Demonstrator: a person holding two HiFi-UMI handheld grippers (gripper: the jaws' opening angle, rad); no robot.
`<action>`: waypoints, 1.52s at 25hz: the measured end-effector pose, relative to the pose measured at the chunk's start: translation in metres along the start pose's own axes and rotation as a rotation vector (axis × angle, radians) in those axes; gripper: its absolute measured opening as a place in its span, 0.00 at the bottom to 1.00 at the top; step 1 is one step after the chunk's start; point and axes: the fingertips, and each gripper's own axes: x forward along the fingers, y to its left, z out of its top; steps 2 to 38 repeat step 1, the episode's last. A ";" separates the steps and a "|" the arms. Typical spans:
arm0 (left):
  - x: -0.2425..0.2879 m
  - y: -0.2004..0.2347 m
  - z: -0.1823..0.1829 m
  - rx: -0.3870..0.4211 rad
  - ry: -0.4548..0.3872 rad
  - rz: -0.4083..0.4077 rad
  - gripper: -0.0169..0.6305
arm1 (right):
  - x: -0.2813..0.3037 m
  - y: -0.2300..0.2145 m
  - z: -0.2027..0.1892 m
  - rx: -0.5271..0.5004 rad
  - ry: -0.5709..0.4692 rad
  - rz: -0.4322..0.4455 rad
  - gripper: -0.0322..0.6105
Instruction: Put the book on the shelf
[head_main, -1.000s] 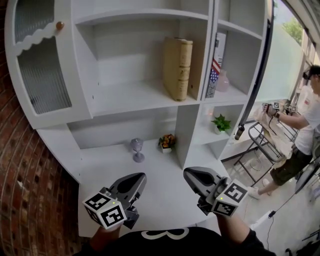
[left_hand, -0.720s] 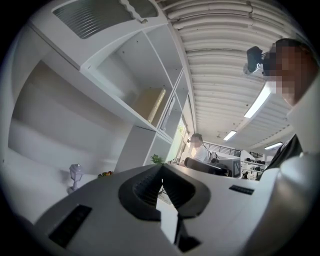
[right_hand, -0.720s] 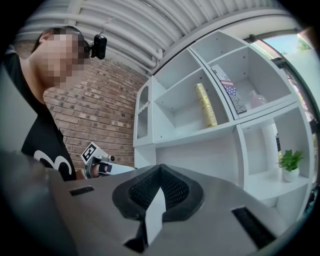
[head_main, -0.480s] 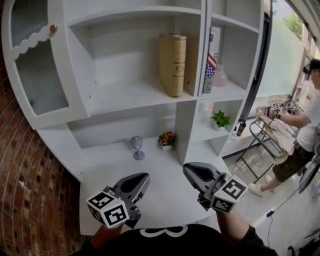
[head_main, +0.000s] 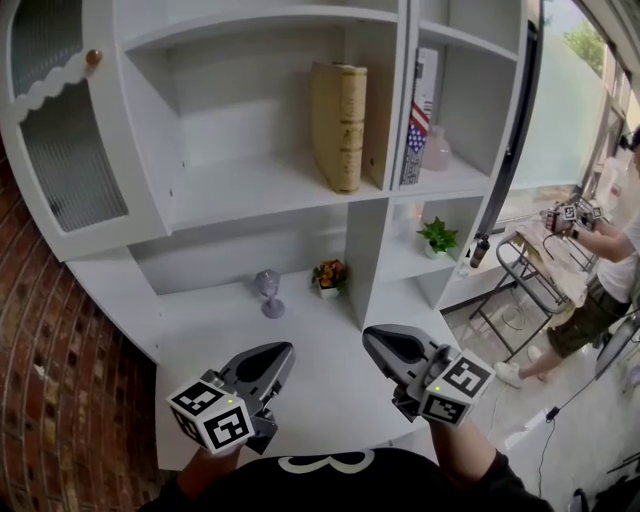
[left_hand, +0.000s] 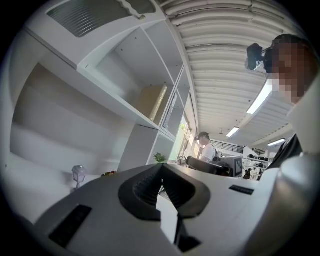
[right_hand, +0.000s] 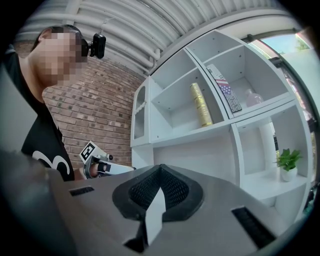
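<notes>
A thick tan book (head_main: 338, 125) stands upright on the white shelf (head_main: 250, 190), leaning against the divider; it also shows as the tan book (right_hand: 201, 104) and the book (left_hand: 151, 101) in the gripper views. My left gripper (head_main: 272, 357) hangs low over the white counter (head_main: 320, 355), shut and holding nothing. Level with it to the right, my right gripper (head_main: 384, 346) is shut and empty too. Both point toward the shelf unit, well below the book.
A second book with a flag cover (head_main: 420, 115) and a pink bottle (head_main: 436, 150) stand in the right compartment. A purple goblet (head_main: 268, 292), a small flower pot (head_main: 327, 277) and a green plant (head_main: 437, 238) sit lower. A person (head_main: 600, 270) works at the right.
The view has shifted slightly, so the shelf sits a little higher and further left. Both grippers stay shut, low over the counter in about the same place.
</notes>
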 end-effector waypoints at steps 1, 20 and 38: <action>0.001 0.001 0.001 0.001 0.002 0.002 0.03 | 0.000 -0.001 -0.001 -0.001 0.003 0.000 0.06; 0.001 0.001 0.001 0.001 0.002 0.002 0.03 | 0.000 -0.001 -0.001 -0.001 0.003 0.000 0.06; 0.001 0.001 0.001 0.001 0.002 0.002 0.03 | 0.000 -0.001 -0.001 -0.001 0.003 0.000 0.06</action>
